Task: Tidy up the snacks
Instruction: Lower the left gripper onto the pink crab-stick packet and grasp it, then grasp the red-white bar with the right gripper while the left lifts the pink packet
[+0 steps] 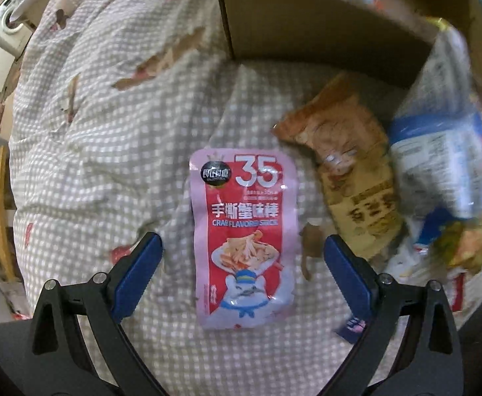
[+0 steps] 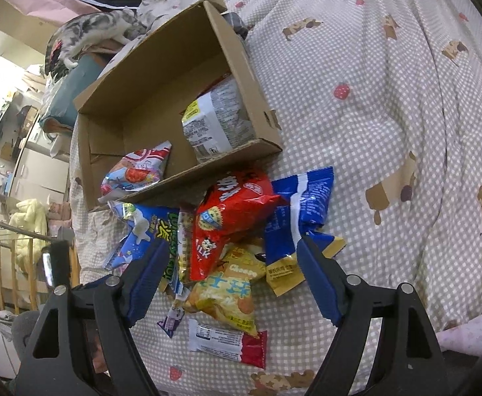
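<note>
1. Left gripper: jaws wide apart, empty, poised over the crab stick pouch, one jaw on either side of it.
2. Crab stick pouch: flat on the checked bedspread, face up, just short of the cardboard box, apart from the orange packet beside it.
3. Advised grasp: lower squarely, close across the pouch's narrow width near its middle; thin film likely to slide, so pinch firmly and avoid catching bedspread folds.
4. Right gripper: jaws apart, empty, above the snack pile heaped against the near wall of the box.
5. Box contents: a grey-white bag and a pink-blue packet inside; room left on the bare floor between them.
6. Caution: blue-white bag blurred in the left view, possibly moving; keep clear of it.
</note>
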Available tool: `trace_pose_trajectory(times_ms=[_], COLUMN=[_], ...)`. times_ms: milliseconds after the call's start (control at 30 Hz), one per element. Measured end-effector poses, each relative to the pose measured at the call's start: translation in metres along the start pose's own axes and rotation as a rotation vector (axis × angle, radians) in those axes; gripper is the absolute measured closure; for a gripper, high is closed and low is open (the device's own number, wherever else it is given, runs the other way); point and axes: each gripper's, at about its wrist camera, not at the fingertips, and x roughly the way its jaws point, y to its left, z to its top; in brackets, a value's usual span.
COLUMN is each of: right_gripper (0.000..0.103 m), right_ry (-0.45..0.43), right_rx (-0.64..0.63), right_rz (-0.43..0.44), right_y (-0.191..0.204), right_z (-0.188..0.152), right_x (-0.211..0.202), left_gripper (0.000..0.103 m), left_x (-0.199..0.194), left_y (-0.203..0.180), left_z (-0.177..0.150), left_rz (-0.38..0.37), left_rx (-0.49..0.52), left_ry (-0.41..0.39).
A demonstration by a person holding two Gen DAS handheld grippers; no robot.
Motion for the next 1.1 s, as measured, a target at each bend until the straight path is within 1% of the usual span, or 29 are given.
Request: trace_pose_trajectory(times_ms=[67,133,200,233,300,333,400,433,533,633,733,833,1000,1067,1100], right_gripper=[0.021,0.021,0.021,0.021,0.021,0.021,0.021,0.021,0.018,0.017,0.015,0.011,0.011,0.011,0.013], right_ry=[0.005,0.018,0.039,0.054,0.096,0.115,0.171,0.210,0.321,0.376,0.373,0.376,0.403,0.404,0.403], right_rx=[0.004,0.000,-0.005,-0.007,-0.013,-0.013,-0.010,-0.004,0.016,0.003,-0.021,-0.042,-0.129,-0.181,-0.195], right_rz=[0.001,0.002,0.004,0.007,0.012,0.014,0.018,0.024,0.006,-0.002,-0.052,-0.077,-0.157,-0.173,-0.178], right_y=[-0.002,-0.002,-0.002,-0.002,-0.001,-0.001,0.000,0.000,-0.002,0.004,0.012,0.020,0.031,0.039,0.040], right_z=[-0.001,-0.002,-0.003,-0.004,-0.009,-0.011,-0.020,-0.027,-0.052,-0.072,-0.079,-0.084,-0.091,-0.096,-0.097], right_x=[-0.001,0.001,0.004,0.006,0.012,0.015,0.021,0.027,0.045,0.056,0.063,0.072,0.092,0.097,0.098], left_gripper=[0.007,0.014,0.025,0.027,0.035,0.038,0.049,0.049,0.049,0.049,0.049,0.049,0.050,0.051,0.051], left_x=[0.007,0.008,0.004,0.002,-0.001,-0.002,-0.005,-0.007,-0.014,-0.022,-0.035,-0.044,-0.053,-0.058,-0.059], left_y=[0.000,0.002,0.005,0.007,0.010,0.011,0.010,0.009,0.012,0.020,0.026,0.032,0.046,0.054,0.057], left_z=[0.001,0.002,0.003,0.003,0.003,0.003,0.002,0.000,-0.002,-0.004,-0.007,-0.011,-0.020,-0.026,-0.027], left_rz=[-0.011,-0.027,-0.041,-0.040,-0.043,-0.045,-0.050,-0.048,-0.061,-0.079,-0.096,-0.107,-0.122,-0.133,-0.137], left_rx=[-0.012,-0.030,-0.042,-0.047,-0.063,-0.066,-0.057,-0.052,-0.054,-0.069,-0.075,-0.074,-0.108,-0.132,-0.139], left_ry=[0.011,0.007,-0.003,-0.007,-0.013,-0.014,-0.021,-0.025,-0.027,-0.041,-0.065,-0.088,-0.092,-0.097,-0.098])
